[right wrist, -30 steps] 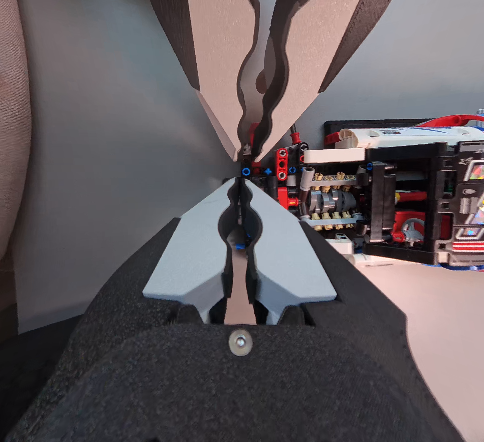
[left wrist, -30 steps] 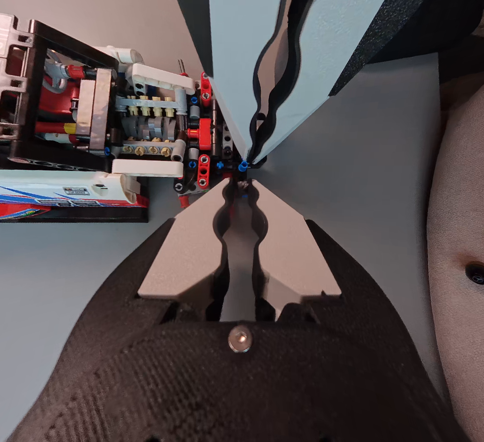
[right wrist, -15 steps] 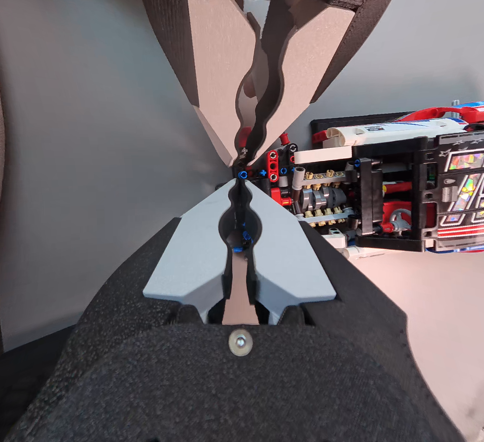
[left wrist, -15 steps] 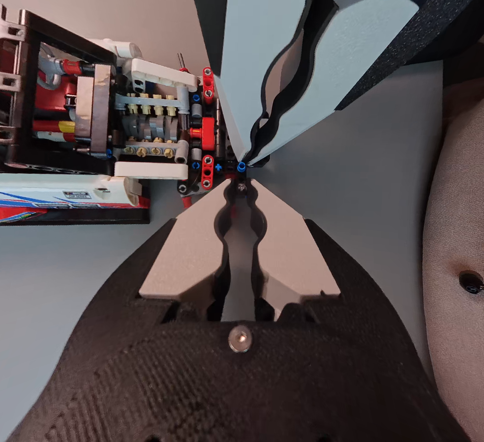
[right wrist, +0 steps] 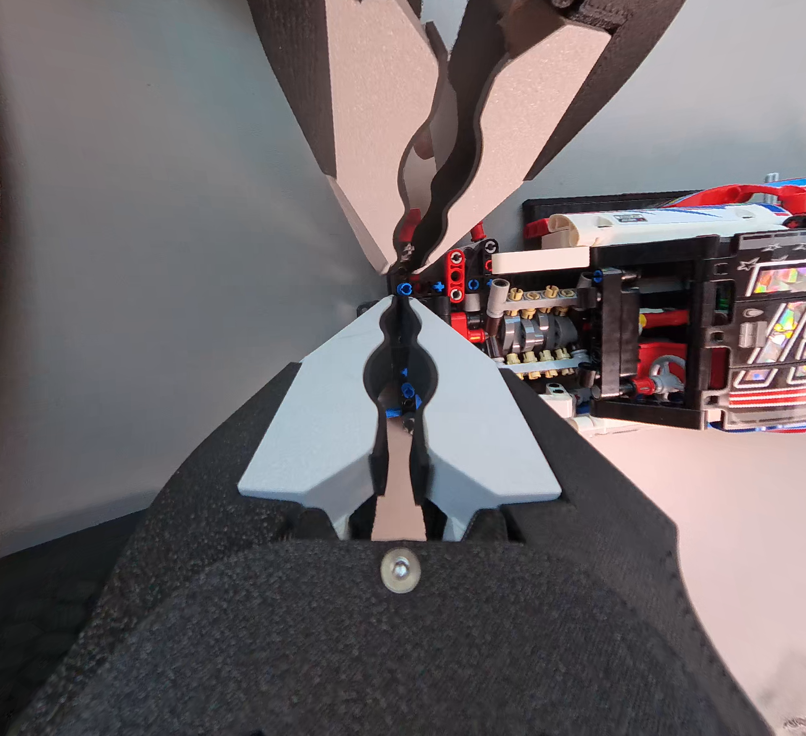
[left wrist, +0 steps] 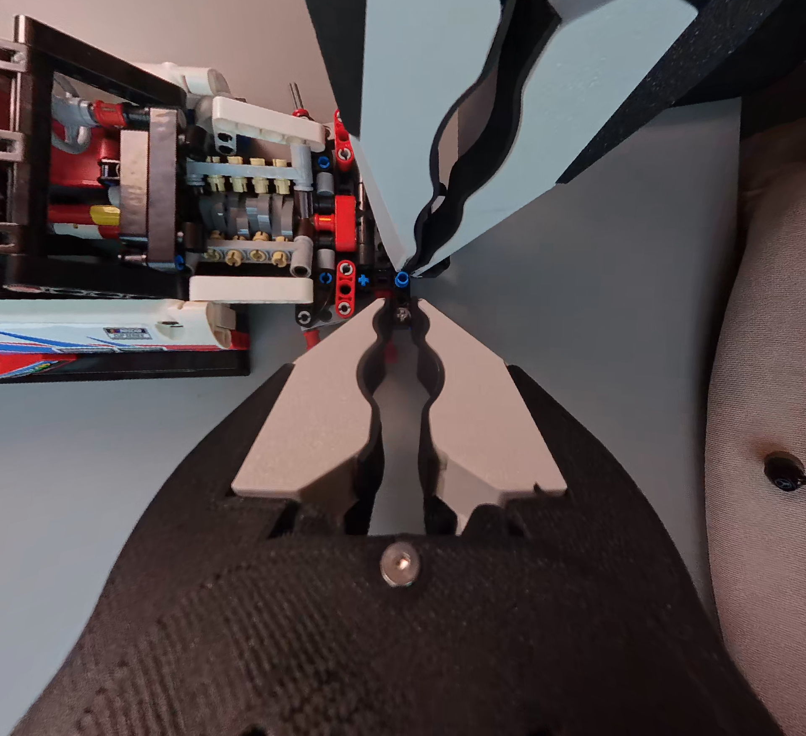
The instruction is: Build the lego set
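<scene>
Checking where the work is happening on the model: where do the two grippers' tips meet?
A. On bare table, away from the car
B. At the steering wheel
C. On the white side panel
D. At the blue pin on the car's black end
D: the left gripper and right gripper close in from opposite sides right by the blue pin at the car's end.

Plain matte grey tabletop (left wrist: 589,322) filled the background in both wrist views, smooth and unmarked. Light fell unevenly: cool grey across most of the surface, warmer pinkish tone toward the upper left of the left wrist view and lower right of the right wrist view (right wrist: 719,519). A beige fabric-upholstered chair cushion (left wrist: 759,322) with a dark tufting button (left wrist: 785,472) sat just beside the table edge. A dark strip (right wrist: 52,584) ran beyond the table's edge at lower left in the right wrist view; what it was could not be told.
</scene>
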### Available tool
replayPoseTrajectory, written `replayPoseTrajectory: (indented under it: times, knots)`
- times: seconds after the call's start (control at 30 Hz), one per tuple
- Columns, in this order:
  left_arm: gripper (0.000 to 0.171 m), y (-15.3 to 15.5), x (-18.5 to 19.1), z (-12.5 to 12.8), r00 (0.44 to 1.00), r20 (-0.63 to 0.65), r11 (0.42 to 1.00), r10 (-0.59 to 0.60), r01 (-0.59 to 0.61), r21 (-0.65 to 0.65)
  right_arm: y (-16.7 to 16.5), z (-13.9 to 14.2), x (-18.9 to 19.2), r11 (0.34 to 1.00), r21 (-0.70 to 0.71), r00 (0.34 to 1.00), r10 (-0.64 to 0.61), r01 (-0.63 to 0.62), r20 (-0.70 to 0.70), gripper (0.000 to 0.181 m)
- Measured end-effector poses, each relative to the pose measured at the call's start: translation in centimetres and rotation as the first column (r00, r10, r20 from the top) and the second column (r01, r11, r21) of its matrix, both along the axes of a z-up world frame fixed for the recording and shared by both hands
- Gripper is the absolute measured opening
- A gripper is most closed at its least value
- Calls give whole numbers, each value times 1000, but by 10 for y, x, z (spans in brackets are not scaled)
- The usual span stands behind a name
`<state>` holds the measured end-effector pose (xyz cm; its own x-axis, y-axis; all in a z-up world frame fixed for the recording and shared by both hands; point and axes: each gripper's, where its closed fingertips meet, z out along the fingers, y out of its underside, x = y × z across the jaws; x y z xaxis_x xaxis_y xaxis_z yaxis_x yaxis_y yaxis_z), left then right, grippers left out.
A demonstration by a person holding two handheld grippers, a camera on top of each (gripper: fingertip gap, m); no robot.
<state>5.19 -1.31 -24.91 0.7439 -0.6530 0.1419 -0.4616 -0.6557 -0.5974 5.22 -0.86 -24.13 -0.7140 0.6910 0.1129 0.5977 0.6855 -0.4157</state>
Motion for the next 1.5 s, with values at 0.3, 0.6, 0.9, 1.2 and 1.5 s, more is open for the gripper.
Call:
replayPoseTrajectory:
  times: [0.3, 0.6, 0.9, 1.2, 1.5]
  knots:
    - [6, 0, 1, 0, 1000, -21, 999, -19, 20, 38, -1, 0, 2, 1000, 10, 1000, 6, -5, -14, 0]
    - [6, 2, 6, 1, 999, 45, 989, 11, -17, 146, 1, 0, 7, 1000, 15, 999, -3, 4, -33, 0]
    - [6, 3, 6, 2, 999, 35, 973, 7, -15, 232, 1, 0, 6, 1000, -2, 999, -9, 9, -34, 0]
    - [6, 4, 6, 0, 999, -36, 971, -8, 16, 240, 1, 0, 8, 1000, -13, 999, -15, 14, -32, 0]
    - [6, 8, 5, 0, 995, -96, 969, -29, 52, 243, 3, 2, 8, 1000, 28, 999, -10, 11, -41, 0]
